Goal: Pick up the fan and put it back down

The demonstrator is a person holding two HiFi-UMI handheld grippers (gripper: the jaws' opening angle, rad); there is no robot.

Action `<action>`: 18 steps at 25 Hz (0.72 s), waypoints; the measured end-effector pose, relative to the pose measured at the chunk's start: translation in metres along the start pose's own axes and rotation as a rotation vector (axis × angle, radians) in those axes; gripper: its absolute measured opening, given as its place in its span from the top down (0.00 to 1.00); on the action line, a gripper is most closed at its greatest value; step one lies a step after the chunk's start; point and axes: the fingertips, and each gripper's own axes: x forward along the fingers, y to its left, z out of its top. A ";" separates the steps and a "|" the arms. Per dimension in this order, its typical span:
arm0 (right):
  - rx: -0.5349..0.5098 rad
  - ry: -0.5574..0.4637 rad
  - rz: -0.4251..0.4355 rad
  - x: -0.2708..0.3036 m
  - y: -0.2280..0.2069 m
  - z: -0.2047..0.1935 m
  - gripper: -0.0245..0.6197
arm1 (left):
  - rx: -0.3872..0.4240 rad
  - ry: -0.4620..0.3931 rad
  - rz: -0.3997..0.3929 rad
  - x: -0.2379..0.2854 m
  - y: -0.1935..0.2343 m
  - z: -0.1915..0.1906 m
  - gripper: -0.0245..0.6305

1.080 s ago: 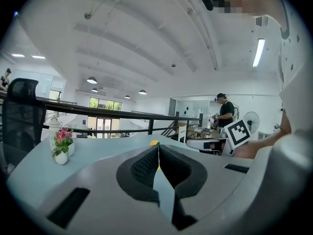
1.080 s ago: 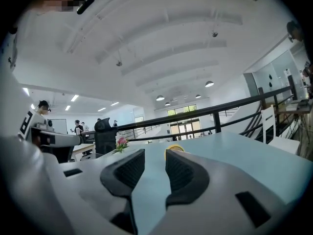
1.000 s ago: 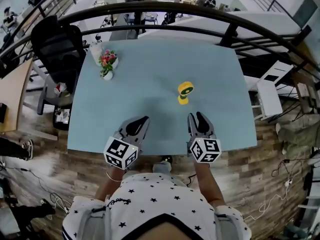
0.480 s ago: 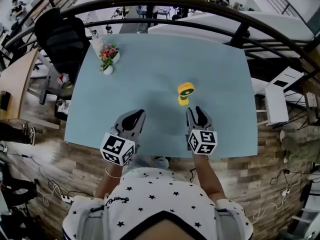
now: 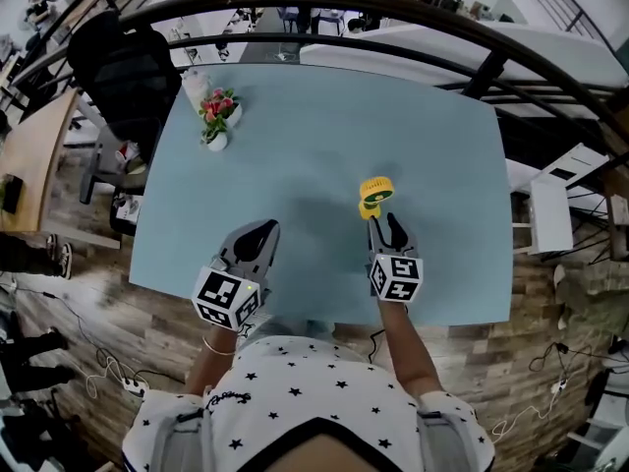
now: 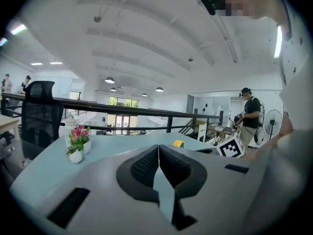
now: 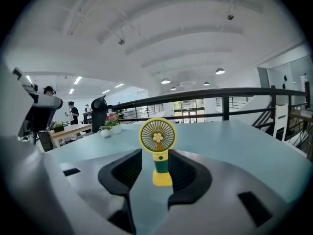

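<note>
My right claw [image 5: 390,228] is spread, its jaws having just been opening, and the small yellow-and-green fan [image 7: 157,137] stands upright between them with a gap on either side of its stem. The fan rests on the pale blue table [image 5: 295,155], right of the middle and toward my edge. My left claw [image 5: 257,236] hovers over the near edge well to the fan's left, its jaws pressed together and empty, and a little pot of pink flowers [image 5: 213,121] sits at the far left corner.
</note>
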 end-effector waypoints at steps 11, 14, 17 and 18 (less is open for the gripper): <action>-0.049 0.070 0.006 0.041 -0.009 -0.015 0.68 | -0.007 0.035 -0.005 0.018 0.019 -0.003 0.92; -0.055 0.080 0.003 0.048 -0.013 -0.018 0.67 | -0.009 0.041 0.005 0.020 0.023 -0.003 0.92; -0.057 0.090 -0.002 0.054 -0.016 -0.021 0.67 | -0.011 0.053 0.013 0.020 0.026 -0.006 0.92; -0.057 0.093 -0.002 0.055 -0.017 -0.022 0.66 | -0.013 0.057 0.016 0.019 0.026 -0.007 0.92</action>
